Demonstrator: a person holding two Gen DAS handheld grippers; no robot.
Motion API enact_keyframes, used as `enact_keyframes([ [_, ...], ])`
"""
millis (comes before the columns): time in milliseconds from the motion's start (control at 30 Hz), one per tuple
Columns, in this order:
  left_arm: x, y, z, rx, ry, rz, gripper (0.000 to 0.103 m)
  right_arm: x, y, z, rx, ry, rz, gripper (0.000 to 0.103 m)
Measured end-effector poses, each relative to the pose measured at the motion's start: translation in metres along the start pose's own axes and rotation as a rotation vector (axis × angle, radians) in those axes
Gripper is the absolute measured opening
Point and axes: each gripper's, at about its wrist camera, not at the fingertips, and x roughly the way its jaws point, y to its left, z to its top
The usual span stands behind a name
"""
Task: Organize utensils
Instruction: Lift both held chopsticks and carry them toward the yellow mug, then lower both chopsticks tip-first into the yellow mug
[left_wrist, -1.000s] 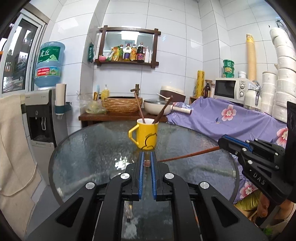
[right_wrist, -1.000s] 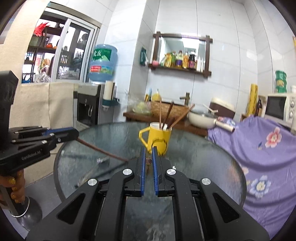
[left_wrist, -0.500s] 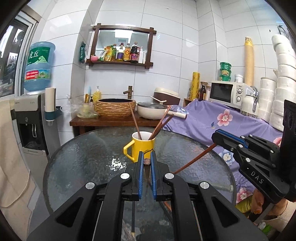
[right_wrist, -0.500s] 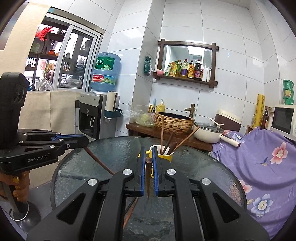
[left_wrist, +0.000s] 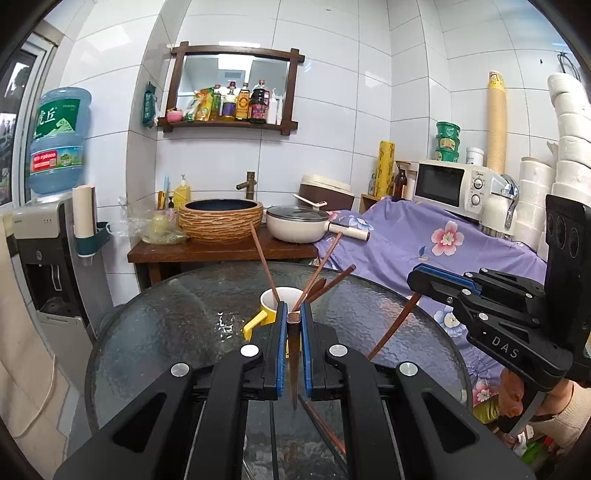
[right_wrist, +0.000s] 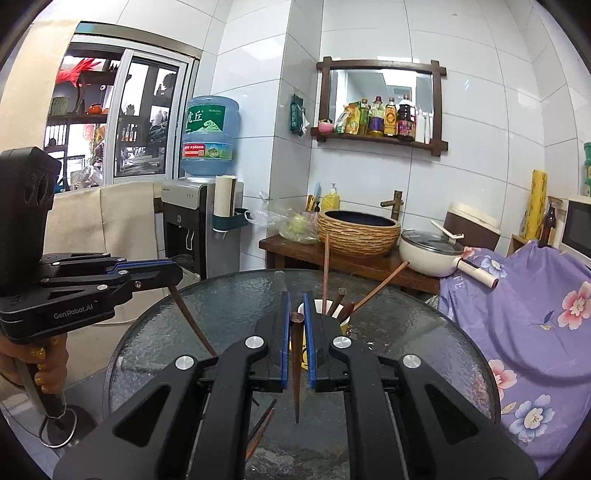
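While clamped between the blue pads of the left gripper (left_wrist: 294, 321), a brown chopstick (left_wrist: 293, 362) hangs point-down above the glass table (left_wrist: 166, 332), clear of the surface. Same on the other side: right gripper (right_wrist: 296, 321) closed on a second chopstick (right_wrist: 296, 369), tip down and off the glass. Seen from the left wrist, the right gripper out to the right with its stick slanting down toward the table; seen from the right wrist, the left gripper at the left edge, stick likewise slanted down. Just beyond both sets of jaws, near the table's middle, a yellow mug (left_wrist: 275, 304) standing upright, handle toward the left, with several more sticks (left_wrist: 263, 258) leaning out of its rim. Past the far edge of the table, a wooden counter (left_wrist: 221, 253) with a woven basin (left_wrist: 221, 219) and a lidded white pan (left_wrist: 299, 225). Off the right edge, a purple flowered cloth (left_wrist: 436, 240); off the left, a water dispenser (left_wrist: 48, 236).
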Motion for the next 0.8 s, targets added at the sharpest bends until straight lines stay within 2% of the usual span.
enact_keyframes([
  [300,0.032,0.018,0.03,-0.045,0.078,-0.042,0.007,0.024,-0.03,0.029,0.098,0.07,0.049,0.008],
  [467,0.045,0.027,0.053,-0.066,0.105,-0.044,0.007,0.035,-0.047,0.059,0.145,0.072,0.06,0.008],
  [667,0.049,0.04,0.099,-0.08,0.096,-0.024,0.007,0.046,-0.061,0.108,0.203,0.068,0.091,0.008],
  [800,0.049,0.05,0.131,-0.068,0.063,0.019,0.007,0.047,-0.066,0.143,0.245,0.032,0.107,0.008],
])
